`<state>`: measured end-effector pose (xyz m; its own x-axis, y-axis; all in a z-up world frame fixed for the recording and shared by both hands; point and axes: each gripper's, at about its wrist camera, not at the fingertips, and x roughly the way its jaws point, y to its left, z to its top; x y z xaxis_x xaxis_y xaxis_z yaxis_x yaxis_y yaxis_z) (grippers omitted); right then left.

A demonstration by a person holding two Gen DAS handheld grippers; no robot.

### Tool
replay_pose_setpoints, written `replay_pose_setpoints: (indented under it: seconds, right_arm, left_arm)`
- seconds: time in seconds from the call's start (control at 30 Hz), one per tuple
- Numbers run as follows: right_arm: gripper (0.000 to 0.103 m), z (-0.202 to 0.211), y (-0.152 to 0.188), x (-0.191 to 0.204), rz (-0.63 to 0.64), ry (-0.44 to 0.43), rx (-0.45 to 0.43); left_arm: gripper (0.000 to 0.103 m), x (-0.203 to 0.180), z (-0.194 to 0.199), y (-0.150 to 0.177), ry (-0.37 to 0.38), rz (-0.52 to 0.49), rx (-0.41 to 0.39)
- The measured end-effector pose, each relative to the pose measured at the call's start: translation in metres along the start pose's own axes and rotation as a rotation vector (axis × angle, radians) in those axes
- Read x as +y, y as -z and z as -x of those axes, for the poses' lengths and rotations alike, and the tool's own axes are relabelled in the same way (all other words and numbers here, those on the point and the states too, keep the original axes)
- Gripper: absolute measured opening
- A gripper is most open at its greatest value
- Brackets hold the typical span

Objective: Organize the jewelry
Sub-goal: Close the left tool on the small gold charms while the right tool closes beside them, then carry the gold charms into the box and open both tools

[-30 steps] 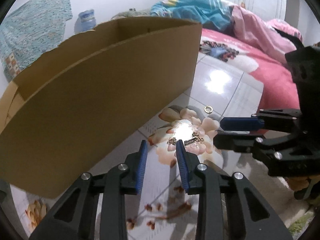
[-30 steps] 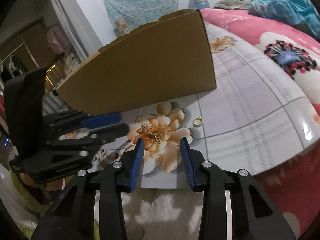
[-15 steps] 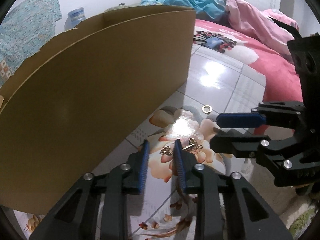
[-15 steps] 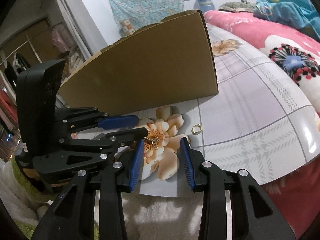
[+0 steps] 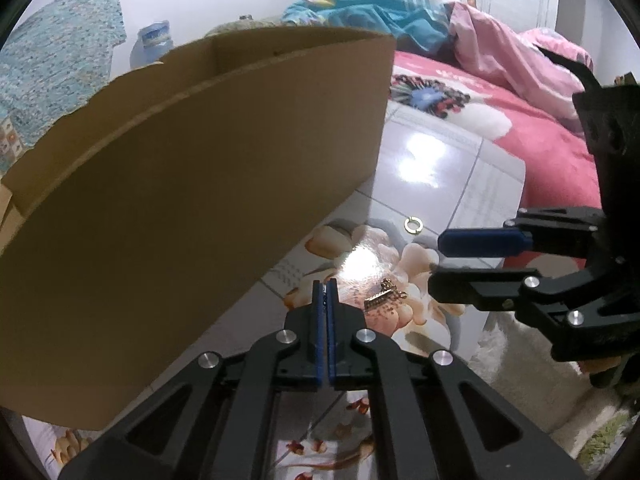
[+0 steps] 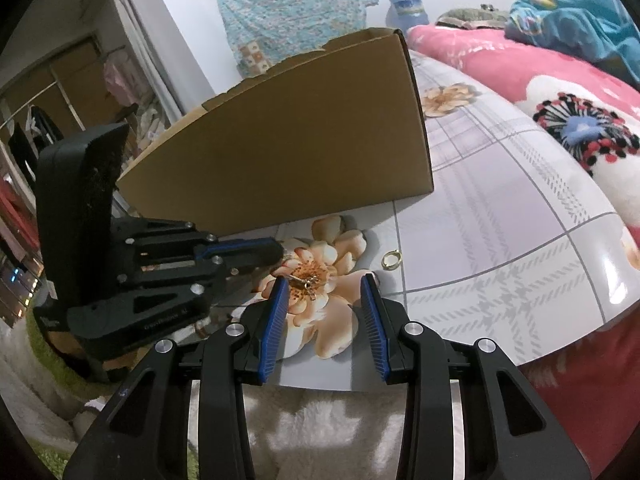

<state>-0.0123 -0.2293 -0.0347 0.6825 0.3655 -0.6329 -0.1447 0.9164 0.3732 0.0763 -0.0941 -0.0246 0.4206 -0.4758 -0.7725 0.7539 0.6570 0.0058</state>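
Left claw (image 5: pixel 325 285) clenched beside a gold chain (image 5: pixel 385 295) on the floral surface (image 6: pixel 500 240), right claw (image 6: pixel 326 284) released near a ring (image 6: pixel 391 259)

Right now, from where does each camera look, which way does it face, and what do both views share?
Left wrist: sits on the left gripper, facing forward over the floral tabletop toward the bed; its shut blue fingers show, and the right gripper enters from the right.
Right wrist: sits on the right gripper, facing the cardboard box; open fingers show.
Shared: box, gold ring, gold chain piece.
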Motion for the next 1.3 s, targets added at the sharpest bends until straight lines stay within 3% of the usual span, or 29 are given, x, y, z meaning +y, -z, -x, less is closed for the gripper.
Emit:
replay_pose_setpoints:
  seconds: [0.13, 0.47, 0.63, 0.7, 0.8, 0.9, 1.03, 1.3]
  right_arm:
    - [0.031, -0.003, -0.002, 0.013, 0.048, 0.009, 0.005]
    - [0.022, -0.025, -0.007, 0.049, 0.318, 0.097, 0.066]
    - [0.015, -0.038, -0.007, 0.064, 0.454, 0.140, 0.108]
    - [0.007, -0.042, -0.005, 0.068, 0.494, 0.160, 0.124]
    - [0.000, -0.042, -0.006, 0.071, 0.504, 0.164, 0.129]
    - [0.000, -0.038, -0.015, 0.065, 0.445, 0.141, 0.119]
    - [0.000, -0.023, -0.033, 0.039, 0.232, 0.040, 0.086]
    - [0.000, -0.002, -0.057, -0.027, -0.214, -0.311, 0.022]
  left_arm:
    - [0.001, 0.009, 0.013, 0.001, -0.009, 0.030, -0.027]
    - [0.001, 0.024, 0.037, 0.011, -0.006, 0.094, -0.071]
    - [0.001, 0.027, 0.038, 0.016, 0.006, 0.109, -0.071]
    - [0.001, 0.028, 0.037, 0.017, 0.008, 0.112, -0.072]
    - [0.001, 0.030, 0.036, 0.018, 0.011, 0.118, -0.073]
    - [0.001, 0.032, 0.037, 0.020, 0.014, 0.124, -0.078]
    - [0.001, 0.033, 0.039, 0.021, 0.016, 0.129, -0.084]
    - [0.001, 0.036, 0.053, 0.023, 0.019, 0.143, -0.117]
